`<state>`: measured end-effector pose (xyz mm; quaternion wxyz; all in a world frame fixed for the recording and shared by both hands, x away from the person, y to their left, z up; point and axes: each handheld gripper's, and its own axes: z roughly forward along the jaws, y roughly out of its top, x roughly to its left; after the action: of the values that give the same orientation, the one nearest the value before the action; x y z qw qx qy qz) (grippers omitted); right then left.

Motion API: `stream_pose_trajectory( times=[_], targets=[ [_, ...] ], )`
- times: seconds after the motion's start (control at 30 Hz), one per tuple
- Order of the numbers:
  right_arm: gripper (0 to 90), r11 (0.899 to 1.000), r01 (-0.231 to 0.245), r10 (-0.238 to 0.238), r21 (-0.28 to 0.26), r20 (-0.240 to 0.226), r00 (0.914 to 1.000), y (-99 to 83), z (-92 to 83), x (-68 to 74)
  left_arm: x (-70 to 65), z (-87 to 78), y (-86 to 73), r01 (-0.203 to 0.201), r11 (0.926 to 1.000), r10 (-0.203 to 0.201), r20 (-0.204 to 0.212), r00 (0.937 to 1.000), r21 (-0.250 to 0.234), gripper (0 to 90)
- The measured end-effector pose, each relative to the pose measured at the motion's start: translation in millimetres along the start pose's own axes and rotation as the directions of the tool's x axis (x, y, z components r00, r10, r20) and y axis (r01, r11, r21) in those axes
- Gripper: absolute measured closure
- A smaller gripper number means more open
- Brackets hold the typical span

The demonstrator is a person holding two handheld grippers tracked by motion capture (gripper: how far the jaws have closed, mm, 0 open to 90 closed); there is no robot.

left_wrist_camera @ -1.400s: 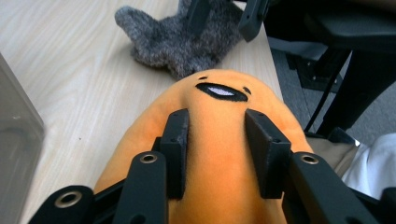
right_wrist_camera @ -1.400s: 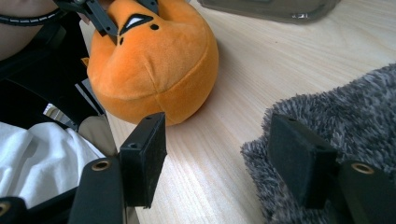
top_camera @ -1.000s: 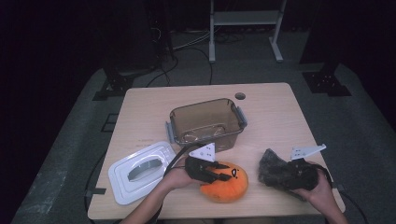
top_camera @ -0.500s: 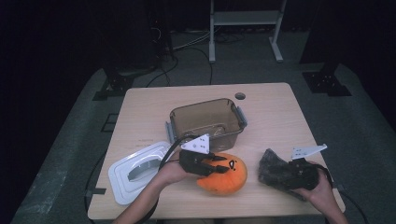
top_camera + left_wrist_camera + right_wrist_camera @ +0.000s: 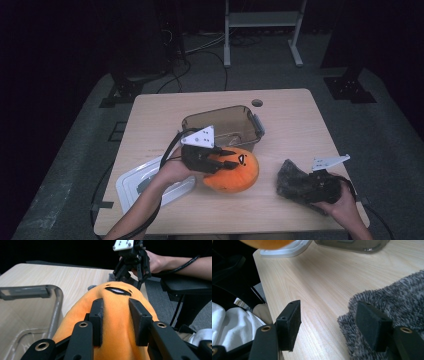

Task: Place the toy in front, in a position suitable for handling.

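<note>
Now that the orange plush toy (image 5: 231, 170) has come up off the desk in my left gripper (image 5: 220, 161), it hangs just in front of the brown plastic tub (image 5: 222, 125), nearer the desk's front edge than its middle. A second ago it sat lower and closer to me; it has risen and crept toward the tub. In the left gripper view the jaws are clamped into the plush (image 5: 117, 322), fabric bulging between the pads (image 5: 98, 315). I read this as the carry: next comes the drop into the tub, whose lid (image 5: 150, 180) lies off by the front left corner. My right gripper (image 5: 320, 187) waits near the front right corner, jaws parted, one pad (image 5: 374, 325) on the grey furry cloth (image 5: 295, 180) without pinching it.
</note>
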<state>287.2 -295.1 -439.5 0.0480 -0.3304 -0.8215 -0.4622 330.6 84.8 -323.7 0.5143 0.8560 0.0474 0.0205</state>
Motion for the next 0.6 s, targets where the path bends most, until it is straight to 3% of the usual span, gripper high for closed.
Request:
stream_pose_trajectory(
  times=[0.17,0.6],
  targets=[
    [36.1,1.000,-0.003,0.003,0.001,0.001,1.0000,-0.1,-0.3,0.0,4.6,-8.1,7.7,-0.001,1.0000,0.001,-0.025,0.9997,0.000,67.1],
    [36.1,1.000,-0.004,0.004,-0.002,0.001,1.0000,-0.3,-0.3,-0.8,31.5,-33.9,33.3,0.008,0.9996,-0.011,-0.098,0.9951,-0.028,67.1]
  ],
)
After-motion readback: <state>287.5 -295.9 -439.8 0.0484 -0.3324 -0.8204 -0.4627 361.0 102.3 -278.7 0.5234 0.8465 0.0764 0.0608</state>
